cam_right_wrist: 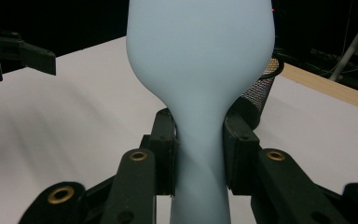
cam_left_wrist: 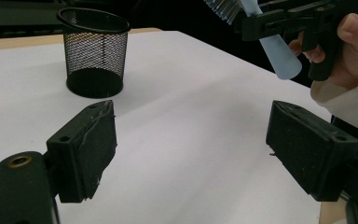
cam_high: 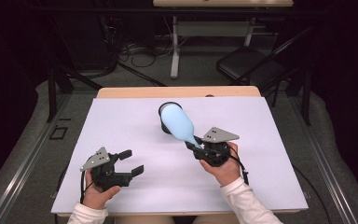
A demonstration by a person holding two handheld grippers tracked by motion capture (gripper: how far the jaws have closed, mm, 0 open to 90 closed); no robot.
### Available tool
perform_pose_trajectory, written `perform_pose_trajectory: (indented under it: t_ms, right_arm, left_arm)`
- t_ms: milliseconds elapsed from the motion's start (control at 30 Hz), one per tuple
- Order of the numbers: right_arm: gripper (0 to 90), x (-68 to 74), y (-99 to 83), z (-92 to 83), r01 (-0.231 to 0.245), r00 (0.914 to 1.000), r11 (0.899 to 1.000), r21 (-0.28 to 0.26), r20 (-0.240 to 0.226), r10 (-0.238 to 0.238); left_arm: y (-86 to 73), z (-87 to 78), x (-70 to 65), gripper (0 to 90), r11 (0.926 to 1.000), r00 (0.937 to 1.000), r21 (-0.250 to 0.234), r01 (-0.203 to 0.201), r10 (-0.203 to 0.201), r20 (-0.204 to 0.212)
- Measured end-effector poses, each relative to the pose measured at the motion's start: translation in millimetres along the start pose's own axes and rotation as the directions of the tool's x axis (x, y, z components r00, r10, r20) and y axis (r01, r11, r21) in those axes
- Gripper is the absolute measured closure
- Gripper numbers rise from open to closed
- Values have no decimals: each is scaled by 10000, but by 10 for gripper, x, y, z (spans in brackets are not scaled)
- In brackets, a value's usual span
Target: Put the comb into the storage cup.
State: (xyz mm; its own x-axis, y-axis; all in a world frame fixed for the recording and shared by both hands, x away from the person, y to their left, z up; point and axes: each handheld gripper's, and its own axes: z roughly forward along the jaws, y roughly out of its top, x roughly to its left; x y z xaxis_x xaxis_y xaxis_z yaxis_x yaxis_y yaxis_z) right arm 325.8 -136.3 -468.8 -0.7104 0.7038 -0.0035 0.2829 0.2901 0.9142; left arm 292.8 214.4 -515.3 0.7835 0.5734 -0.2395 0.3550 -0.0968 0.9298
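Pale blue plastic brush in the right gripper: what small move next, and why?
Probably carry the pale blue plastic brush a little further over the black wire-mesh cup and lower it in. The right gripper clamps its narrow handle, its wide end hangs near the cup's rim, and the left gripper waits open.

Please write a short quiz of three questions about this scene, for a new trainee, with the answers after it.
1. True or false: the right gripper is shut on the handle of the light blue brush.
2. Which thing stands upright on the white table cover? A) a glass jar B) a black mesh cup C) a cardboard box
3. What is between the pads of the left gripper?

Key
1. True: its pads press on the narrow part of the handle from both sides.
2. B.
3. Nothing; its jaws stand open above the cover, apart from the cup and the brush.
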Motion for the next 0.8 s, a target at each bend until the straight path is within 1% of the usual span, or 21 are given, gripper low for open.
perform_pose_trajectory:
  t_ms: [33,133,400,600,767,800]
  right_arm:
    - [690,6,0,0,15,10000,10000,-9,-18,-15]
    - [690,25,-1,-2,120,9999,9999,-42,-23,-120]
    - [690,50,6,-17,110,9999,9998,-160,-95,-112]
    - [690,55,12,-29,113,9999,9996,-257,-113,-116]
    - [691,62,13,-33,123,9998,9994,-313,-119,-127]
    - [691,63,13,-34,126,9998,9994,-314,-125,-130]
  left_arm:
    - [15,2,5,160,10000,10000,15,-1,0,54]
    - [60,9,4,160,9998,9997,-58,194,-193,130]
    - [177,51,0,165,9998,9993,4,211,-211,319]
    - [308,110,-14,167,9995,9972,-25,308,-306,679]
    - [415,164,-30,167,9995,9970,124,285,-293,710]
    - [433,175,-32,167,9993,9967,139,359,-368,725]
